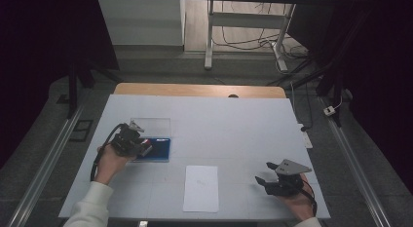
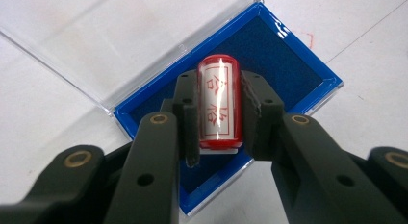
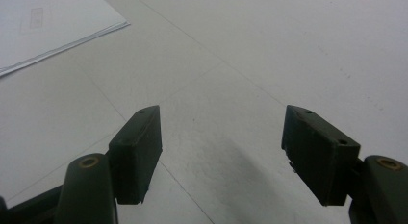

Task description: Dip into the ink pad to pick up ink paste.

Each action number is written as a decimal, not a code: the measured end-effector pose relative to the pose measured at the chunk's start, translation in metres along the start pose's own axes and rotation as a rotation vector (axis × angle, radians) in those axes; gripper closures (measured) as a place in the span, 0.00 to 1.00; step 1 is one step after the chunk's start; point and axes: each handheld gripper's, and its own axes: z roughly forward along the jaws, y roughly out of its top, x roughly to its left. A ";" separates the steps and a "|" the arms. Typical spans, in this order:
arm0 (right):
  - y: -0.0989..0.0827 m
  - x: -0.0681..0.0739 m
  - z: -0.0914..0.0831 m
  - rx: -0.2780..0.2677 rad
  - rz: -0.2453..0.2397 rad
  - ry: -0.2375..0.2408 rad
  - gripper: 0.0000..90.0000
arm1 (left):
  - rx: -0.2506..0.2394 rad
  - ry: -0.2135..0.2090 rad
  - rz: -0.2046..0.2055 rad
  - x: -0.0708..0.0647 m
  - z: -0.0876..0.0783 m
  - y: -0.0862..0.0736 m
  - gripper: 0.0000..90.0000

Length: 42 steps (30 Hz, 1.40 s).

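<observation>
A red cylindrical stamp (image 2: 219,103) with a white label and red characters sits between the jaws of my left gripper (image 2: 219,116), which is shut on it. Below the stamp lies a blue ink pad case (image 2: 288,65) with its clear lid (image 2: 96,36) folded open. In the high view the left gripper (image 1: 141,145) hovers over the blue ink pad case (image 1: 158,149) at the table's left. My right gripper (image 1: 267,174) rests open near the front right, and in its own view the right gripper (image 3: 221,152) has bare table between its fingers. A white sheet of paper (image 1: 201,188) lies at front centre.
The white table (image 1: 219,120) ends at a wooden strip at the back. A corner of the sheet of paper (image 3: 43,27) shows at the upper left of the right gripper view. Beyond the table are desk legs and cables on the floor (image 1: 253,42).
</observation>
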 end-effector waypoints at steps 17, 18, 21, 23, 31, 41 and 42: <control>0.000 0.000 0.001 0.002 0.000 -0.001 0.33 | 0.039 0.006 0.006 -0.001 0.003 0.003 0.79; 0.000 0.000 0.001 0.005 0.003 -0.001 0.33 | 0.039 0.007 0.008 -0.001 0.004 0.003 0.79; 0.000 0.001 0.001 0.005 -0.003 -0.002 0.33 | 0.041 0.010 0.006 -0.002 0.004 0.003 0.79; 0.001 0.001 0.001 0.008 -0.006 -0.001 0.33 | 0.037 0.011 0.007 -0.002 0.005 0.002 0.79; 0.002 0.003 0.001 0.001 -0.006 -0.003 0.33 | 0.029 0.014 0.013 -0.003 0.005 0.001 0.79; 0.002 0.002 0.001 0.003 -0.005 0.000 0.33 | 0.030 0.022 0.021 -0.004 0.005 0.001 0.79; 0.002 0.002 0.001 0.004 -0.005 0.002 0.33 | 0.030 0.023 0.022 -0.004 0.005 0.001 0.79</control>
